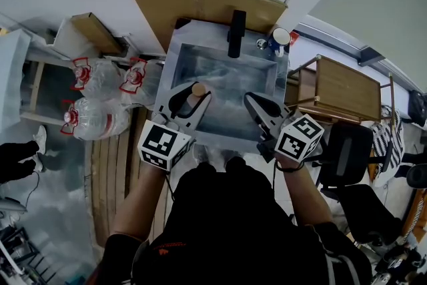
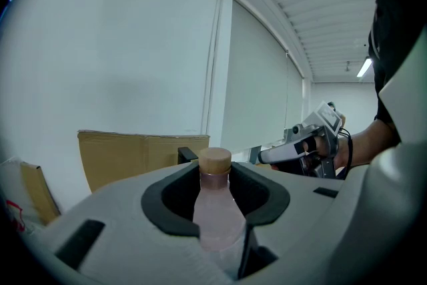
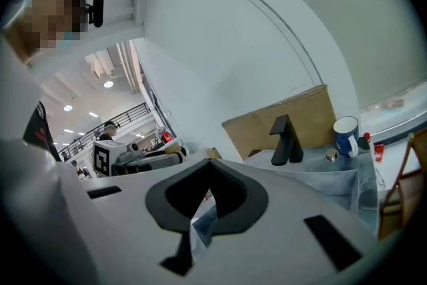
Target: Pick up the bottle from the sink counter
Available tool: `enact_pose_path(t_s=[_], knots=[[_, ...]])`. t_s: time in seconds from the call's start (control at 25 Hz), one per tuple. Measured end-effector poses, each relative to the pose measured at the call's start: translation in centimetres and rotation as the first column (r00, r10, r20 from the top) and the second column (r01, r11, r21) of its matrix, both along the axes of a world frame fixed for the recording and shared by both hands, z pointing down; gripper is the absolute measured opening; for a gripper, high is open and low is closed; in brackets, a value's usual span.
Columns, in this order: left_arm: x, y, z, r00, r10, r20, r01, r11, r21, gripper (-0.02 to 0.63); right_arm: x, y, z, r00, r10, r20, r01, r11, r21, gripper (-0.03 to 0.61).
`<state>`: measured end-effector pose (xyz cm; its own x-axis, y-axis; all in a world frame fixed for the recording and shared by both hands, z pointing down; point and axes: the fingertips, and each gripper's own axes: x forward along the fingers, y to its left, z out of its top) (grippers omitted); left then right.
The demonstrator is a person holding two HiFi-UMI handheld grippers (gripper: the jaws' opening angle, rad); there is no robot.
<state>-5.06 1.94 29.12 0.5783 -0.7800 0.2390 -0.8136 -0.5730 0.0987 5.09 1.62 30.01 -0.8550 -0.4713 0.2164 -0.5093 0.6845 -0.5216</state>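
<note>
Now left gripper is clamping pale pink, tan-capped plastic bottle between its jaws; right gripper idling closed, empty. Grasp seems made; steady lift needed next.

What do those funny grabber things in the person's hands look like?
The left gripper and the right gripper are pale grey plastic with curved black pads inside the jaws. Each carries a white cube printed with black square markers. The person wears a black top.
</note>
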Motion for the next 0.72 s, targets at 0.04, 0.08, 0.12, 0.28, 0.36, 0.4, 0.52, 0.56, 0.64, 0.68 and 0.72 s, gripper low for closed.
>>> enact_pose_path(t_s=[0.04,0.08,0.12,0.28,0.36,0.4,0.52,0.56,0.64,0.68,0.72], knots=[[0.01,-0.04,-0.01,1.0,0.0,-0.001,0.0,1.0,0.0,0.147,-0.01,-0.01,0.01,1.0,0.0,0.0,0.0,1.0,-0.001,0.003],[0.04,-0.07,-0.02,1.0,0.0,-0.002,0.0,1.0,-0.001,0.148,-0.03,-0.01,0.01,1.0,0.0,0.0,0.0,1.0,-0.002,0.003],[0.07,-0.09,-0.05,1.0,0.001,-0.003,-0.001,1.0,-0.001,0.147,-0.04,-0.01,0.0,1.0,0.0,0.0,0.0,1.0,-0.002,0.003],[0.18,-0.18,-0.11,1.0,0.002,-0.004,-0.002,1.0,0.002,0.147,-0.07,-0.08,-0.01,1.0,0.0,0.0,0.0,1.0,0.0,0.003],[0.25,-0.27,-0.15,1.0,0.002,-0.004,-0.002,1.0,0.002,0.147,-0.04,-0.16,0.05,1.0,0.0,0.001,0.0,1.0,-0.001,0.003],[0.28,-0.32,-0.17,1.0,0.002,-0.004,-0.002,1.0,0.002,0.147,-0.02,-0.2,0.09,1.0,0.0,0.002,0.0,1.0,-0.002,0.003],[0.29,-0.38,-0.18,1.0,0.002,-0.002,-0.002,1.0,0.002,0.147,-0.04,-0.25,0.13,1.0,0.0,0.004,0.0,1.0,-0.003,0.003],[0.27,-0.4,-0.15,1.0,0.001,-0.001,-0.001,1.0,0.002,0.147,-0.07,-0.25,0.13,1.0,-0.001,0.004,0.001,1.0,-0.002,0.003],[0.22,-0.44,-0.07,1.0,0.001,0.002,-0.001,1.0,0.002,0.147,-0.16,-0.3,0.18,1.0,-0.002,0.004,0.002,1.0,-0.001,0.003],[0.19,-0.49,-0.04,1.0,0.001,0.002,-0.001,1.0,0.001,0.147,-0.21,-0.34,0.2,1.0,-0.003,0.004,0.003,1.0,-0.001,0.003],[0.17,-0.53,-0.01,1.0,0.001,0.003,-0.001,1.0,0.001,0.147,-0.26,-0.39,0.23,1.0,-0.003,0.005,0.003,1.0,-0.001,0.003]])
